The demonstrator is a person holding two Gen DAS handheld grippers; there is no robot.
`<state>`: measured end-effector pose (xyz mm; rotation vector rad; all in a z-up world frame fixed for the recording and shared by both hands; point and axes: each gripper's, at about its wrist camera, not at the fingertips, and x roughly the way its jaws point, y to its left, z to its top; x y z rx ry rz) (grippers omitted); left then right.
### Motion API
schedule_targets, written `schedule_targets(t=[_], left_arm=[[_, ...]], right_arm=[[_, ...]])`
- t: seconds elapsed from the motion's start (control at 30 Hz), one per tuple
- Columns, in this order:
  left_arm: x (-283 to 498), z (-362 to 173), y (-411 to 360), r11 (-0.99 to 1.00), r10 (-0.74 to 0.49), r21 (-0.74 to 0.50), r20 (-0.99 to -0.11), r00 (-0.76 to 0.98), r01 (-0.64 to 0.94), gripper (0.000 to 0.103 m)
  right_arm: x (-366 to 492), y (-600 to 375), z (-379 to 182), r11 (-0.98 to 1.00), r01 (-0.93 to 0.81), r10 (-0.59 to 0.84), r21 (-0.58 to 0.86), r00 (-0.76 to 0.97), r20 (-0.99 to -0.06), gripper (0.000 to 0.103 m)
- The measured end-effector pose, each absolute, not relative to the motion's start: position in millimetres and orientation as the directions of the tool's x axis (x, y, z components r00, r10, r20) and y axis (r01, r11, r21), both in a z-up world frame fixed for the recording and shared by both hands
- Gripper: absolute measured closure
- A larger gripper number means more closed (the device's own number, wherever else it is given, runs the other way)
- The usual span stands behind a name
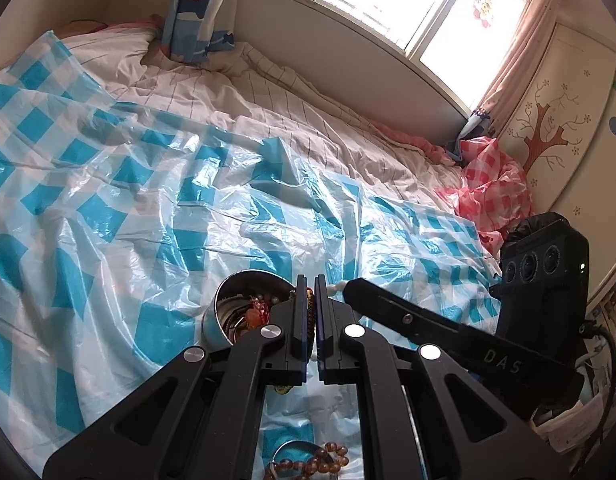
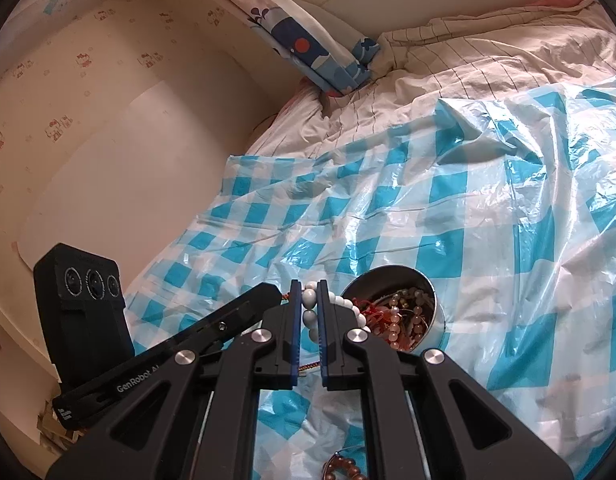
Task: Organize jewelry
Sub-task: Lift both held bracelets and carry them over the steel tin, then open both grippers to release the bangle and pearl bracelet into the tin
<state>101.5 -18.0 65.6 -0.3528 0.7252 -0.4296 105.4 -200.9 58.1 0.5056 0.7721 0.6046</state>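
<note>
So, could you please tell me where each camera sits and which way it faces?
Left wrist: behind the left claw, facing the window; claw shut on a dark bracelet; right claw's body at right.
Right wrist: behind the right claw, facing the wall; claw shut on a white bead bracelet; left claw's body at left.
Shared: metal tin, blue checked plastic sheet.

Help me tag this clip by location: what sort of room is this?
Most likely a bedroom: a rumpled striped white bed sheet covers a bed, a blue patterned pillow leans against the wall, and a pink-curtained window sits above.
</note>
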Motion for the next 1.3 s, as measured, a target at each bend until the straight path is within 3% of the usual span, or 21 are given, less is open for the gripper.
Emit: schedule_targets(t=[0.53, 0.63, 0.8, 1.2, 1.3], left_arm=[[136, 27, -26, 0.814, -0.53, -0.55, -0.574, 0.624, 0.187, 0.099], [144, 8, -26, 0.84, -0.493, -0.529, -0.65, 0.578, 0.122, 0.097], [146, -2, -16, 0.851, -0.457, -0.522, -0.685, 0.567, 0.055, 0.083], [144, 1, 0, 0.849, -0.422, -0.528, -0.677, 0.602, 0.002, 0.081], [144, 1, -2, 0.845, -0.435, -0.535, -0.672, 0.599, 0.013, 0.081]], right_arm=[[128, -201, 32, 0.765, -0.266, 0.612, 0.587, 0.582, -0.535, 0.095], [138, -196, 19, 0.773, -0.251, 0.608, 0.583, 0.554, -0.569, 0.093], [142, -191, -2, 0.788, -0.211, 0.592, 0.579, 0.517, -0.618, 0.092], [139, -191, 2, 0.789, -0.216, 0.592, 0.576, 0.518, -0.618, 0.091], [138, -189, 5, 0.793, -0.22, 0.588, 0.569, 0.52, -0.619, 0.086]])
